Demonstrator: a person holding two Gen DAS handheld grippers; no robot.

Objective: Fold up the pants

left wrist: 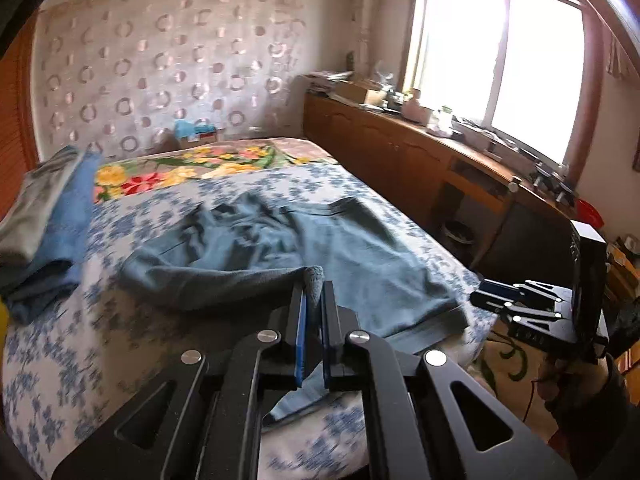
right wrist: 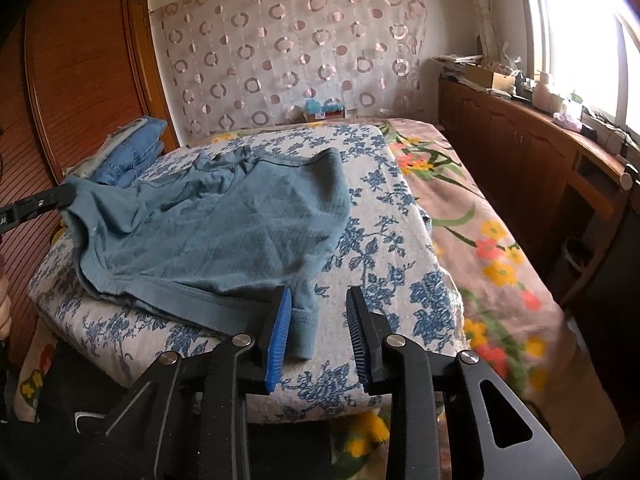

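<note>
1. The left gripper is pressed together on a bunched corner of the blue-green pants, with cloth pinched between its blue pads and a strip hanging down behind them.
2. The right gripper stands spread, its blue pads clear of the cloth; one hemmed corner of the pants lies flat between the jaws, untouched.
3. In the left wrist view the right gripper sits off the bed's near right corner, held in a hand.
4. The pants lie rumpled across the blue-flowered cover of the bed. Their near hem runs close to the cover's front edge, while the waistband end reaches toward the far side.
5. To the right of the pants the cover is bare up to its edge, where it steps down to a pink floral blanket.
6. A stack of folded clothes rests at the left edge of the bed, apart from the pants.
7. A narrow aisle runs between the bed and the wooden cabinets under the window.
8. A circle-patterned curtain closes the far wall.
</note>
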